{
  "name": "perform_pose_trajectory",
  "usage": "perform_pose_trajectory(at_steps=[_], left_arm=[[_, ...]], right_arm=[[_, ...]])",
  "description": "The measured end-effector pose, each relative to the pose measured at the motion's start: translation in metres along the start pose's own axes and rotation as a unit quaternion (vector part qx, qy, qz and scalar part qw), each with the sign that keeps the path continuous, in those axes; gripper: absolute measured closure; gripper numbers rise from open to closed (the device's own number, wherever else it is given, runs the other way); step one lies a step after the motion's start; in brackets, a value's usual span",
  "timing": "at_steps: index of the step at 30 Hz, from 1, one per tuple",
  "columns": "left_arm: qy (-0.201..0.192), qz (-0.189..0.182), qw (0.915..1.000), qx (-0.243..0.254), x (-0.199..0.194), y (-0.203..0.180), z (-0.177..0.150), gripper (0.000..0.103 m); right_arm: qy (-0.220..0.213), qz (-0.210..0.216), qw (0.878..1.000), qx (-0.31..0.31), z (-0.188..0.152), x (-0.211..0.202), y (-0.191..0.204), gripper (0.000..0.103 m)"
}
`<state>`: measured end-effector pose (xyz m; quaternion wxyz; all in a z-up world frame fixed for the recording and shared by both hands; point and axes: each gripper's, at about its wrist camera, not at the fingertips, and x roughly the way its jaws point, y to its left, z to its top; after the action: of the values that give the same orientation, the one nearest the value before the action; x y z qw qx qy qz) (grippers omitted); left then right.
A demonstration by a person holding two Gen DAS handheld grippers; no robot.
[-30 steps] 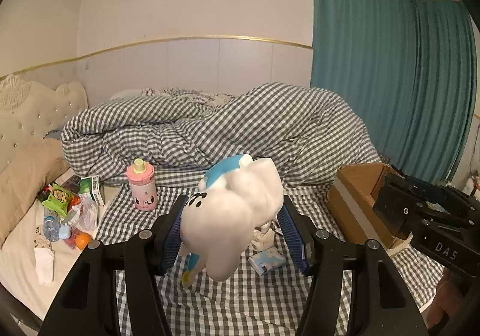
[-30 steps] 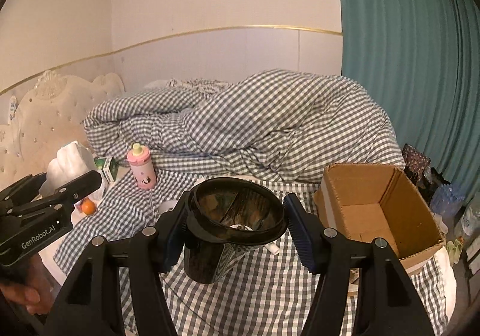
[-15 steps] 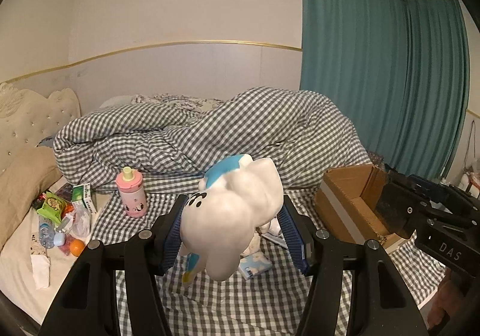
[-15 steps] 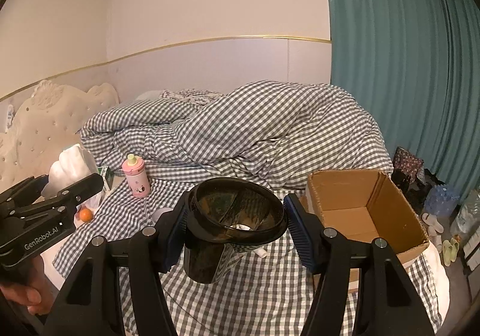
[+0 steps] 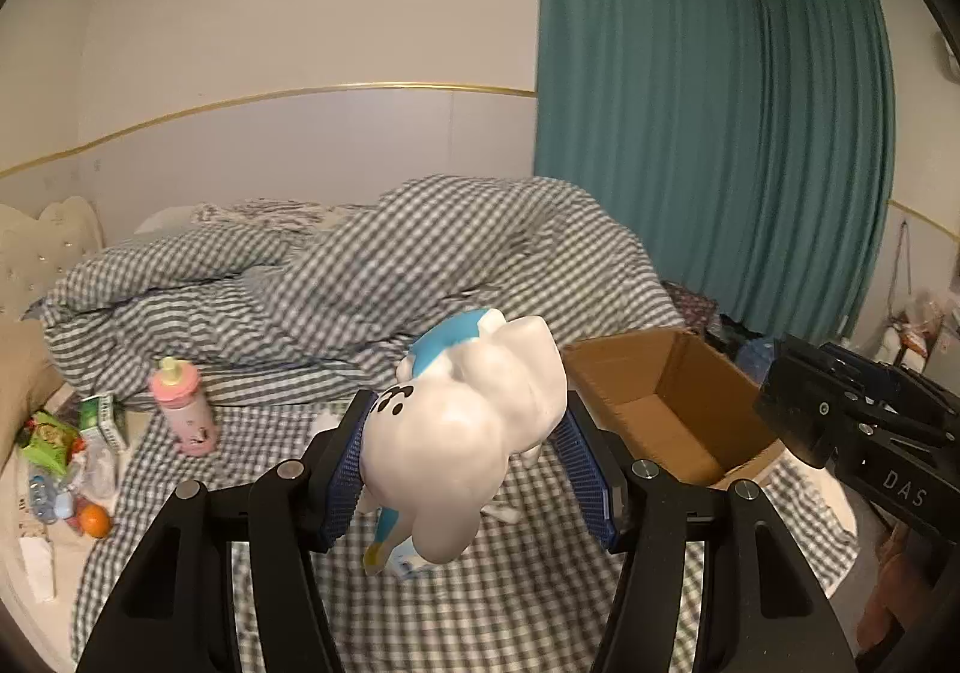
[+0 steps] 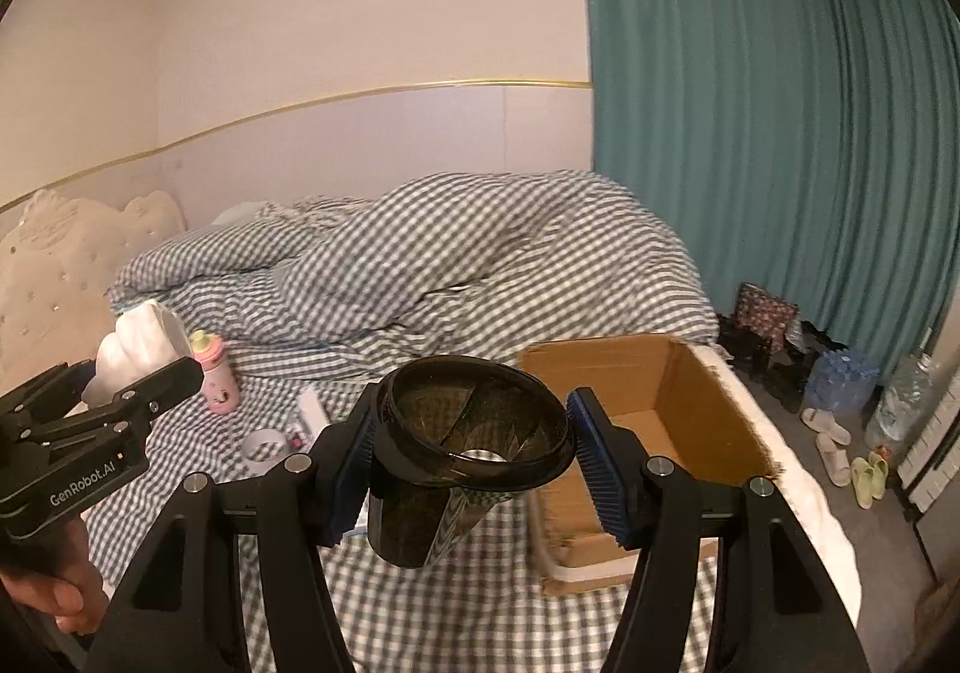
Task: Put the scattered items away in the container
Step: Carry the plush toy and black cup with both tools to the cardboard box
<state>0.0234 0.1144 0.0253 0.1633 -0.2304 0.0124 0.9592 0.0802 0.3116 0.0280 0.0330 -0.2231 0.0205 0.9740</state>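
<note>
Left wrist view: we see the left gripper clamped on one white figurine; our right gripper grips one dark cup. Both hang over a gingham-covered bed, near one open cardboard box. Beyond: one pink bottle, teal curtains. Legible: "GenRobot.AI", "DAS".

Left gripper sits at the bottom centre of its frame, blue pads clamped on both sides of a white toy figure, angled slightly downward. Right gripper matches it, pads pinching a dark translucent cup. A hand shows at lower left, under the left gripper's body.
</note>
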Motion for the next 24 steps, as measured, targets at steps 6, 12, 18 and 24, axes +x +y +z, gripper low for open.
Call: perform_pose_trajectory(at_steps=[6, 12, 18, 24], left_arm=[[-0.001, -0.029, 0.9996, 0.008, 0.01, -0.034, 0.005, 0.042], [0.004, -0.051, 0.9986, 0.017, 0.023, -0.061, 0.008, 0.042], [0.011, -0.065, 0.9975, 0.025, 0.04, -0.085, 0.012, 0.042], [0.022, -0.074, 0.9964, 0.034, 0.064, -0.103, 0.012, 0.042]], right_arm=[[-0.001, -0.028, 1.0, 0.009, 0.001, -0.006, -0.026, 0.042], [0.003, -0.05, 0.999, 0.017, 0.001, -0.008, -0.053, 0.042], [0.008, -0.068, 0.997, 0.025, 0.001, -0.003, -0.078, 0.042], [0.018, -0.077, 0.996, 0.029, 0.0, 0.012, -0.102, 0.042]])
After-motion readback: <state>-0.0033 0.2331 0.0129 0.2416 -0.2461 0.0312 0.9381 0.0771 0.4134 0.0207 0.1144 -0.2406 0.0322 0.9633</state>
